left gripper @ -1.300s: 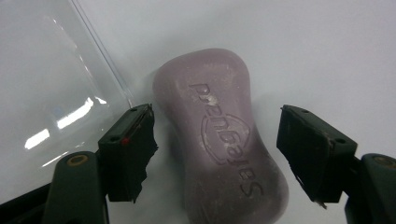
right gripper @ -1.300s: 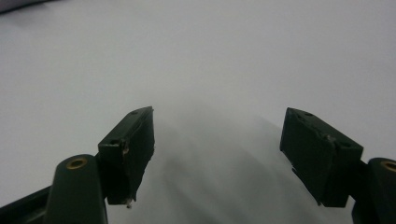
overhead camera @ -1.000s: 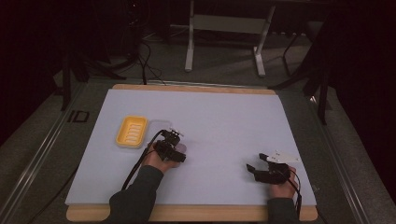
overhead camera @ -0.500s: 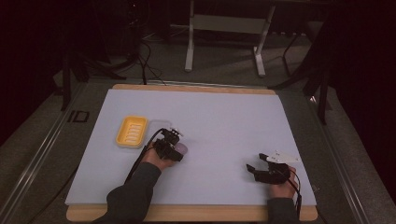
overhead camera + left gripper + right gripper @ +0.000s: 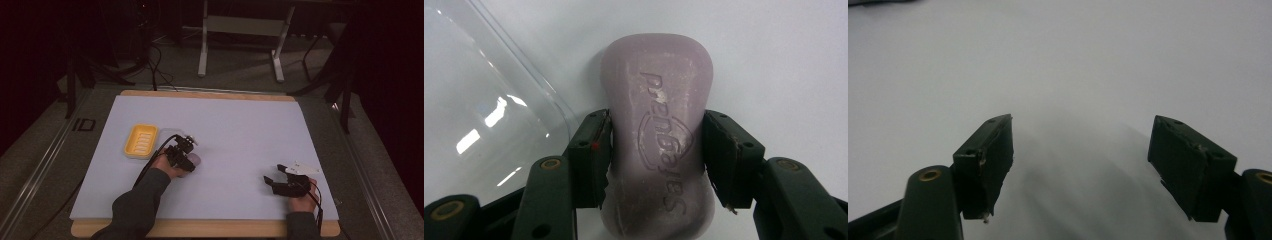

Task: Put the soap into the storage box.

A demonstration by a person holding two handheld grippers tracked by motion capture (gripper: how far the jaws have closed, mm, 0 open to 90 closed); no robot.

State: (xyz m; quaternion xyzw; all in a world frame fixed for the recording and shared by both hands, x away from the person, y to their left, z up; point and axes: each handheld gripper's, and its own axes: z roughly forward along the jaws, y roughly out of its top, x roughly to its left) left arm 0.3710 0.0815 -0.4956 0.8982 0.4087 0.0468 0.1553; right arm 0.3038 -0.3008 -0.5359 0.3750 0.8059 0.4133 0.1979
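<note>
1. High view: white mat (image 5: 240, 125) covers a wooden table (image 5: 200, 229); the person's forearms come in from the bottom edge.
2. Left gripper (image 5: 181, 155) sits left of centre on the mat, just right of a yellow soap dish (image 5: 141, 140), near it but not touching.
3. Pale purple soap bar (image 5: 193, 159) shows at the left gripper's tip, on or just over the mat; can't tell which from the high view.
4. Left gripper view: left gripper (image 5: 656, 150) has both black jaws pressed against the long sides of the soap bar (image 5: 658, 125), clamped on it around its middle.
5. Soap has embossed lettering on the top face, reads upside down from this camera; some white scuffs on the surface.
6. Clear plastic lid or cover (image 5: 484, 100), rounded corner, lies just beside the soap at upper left in the left gripper view; contact unclear.
7. Right gripper (image 5: 280, 176) sits at the lower right of the mat, well apart from the soap and dish, grey plate on top.
8. Right gripper view: right gripper (image 5: 1080, 160) jaws spread wide apart, bare white mat (image 5: 1073, 60) between them, nothing held.
</note>
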